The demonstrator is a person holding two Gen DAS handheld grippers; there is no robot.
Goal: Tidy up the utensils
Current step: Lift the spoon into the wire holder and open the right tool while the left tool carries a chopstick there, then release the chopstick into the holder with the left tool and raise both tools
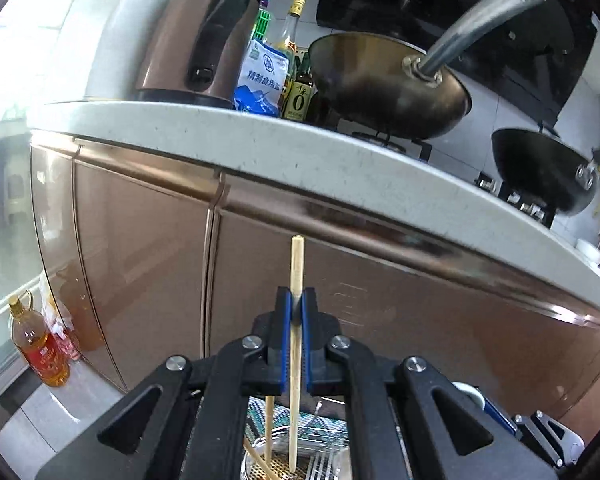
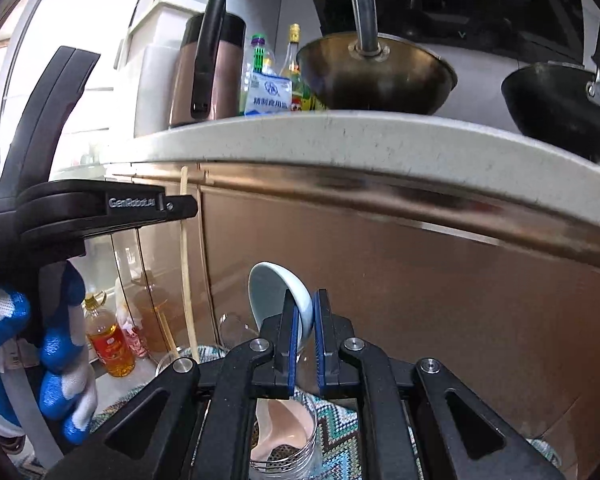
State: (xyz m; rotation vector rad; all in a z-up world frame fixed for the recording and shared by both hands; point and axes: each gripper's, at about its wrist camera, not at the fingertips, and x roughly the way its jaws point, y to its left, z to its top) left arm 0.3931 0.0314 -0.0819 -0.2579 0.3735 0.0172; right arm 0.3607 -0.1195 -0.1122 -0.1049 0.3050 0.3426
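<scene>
Room: a kitchen with brown cupboard doors [image 1: 148,240] under a pale speckled surface [image 1: 300,152].
On the surface: two pans [image 1: 384,80] [image 1: 540,172], one brown kettle [image 2: 208,76], one salt bag [image 1: 260,76], some bottles.
Left hand-held gripper [image 1: 297,304]: squeezed tight on one wooden chopstick [image 1: 296,264], standing upright.
Right hand-held gripper [image 2: 306,312]: clamped on one white spoon [image 2: 276,292], bowl end up.
Below: a metal holder [image 1: 268,468] with two more chopsticks.
Floor: one oil bottle [image 1: 40,344].
</scene>
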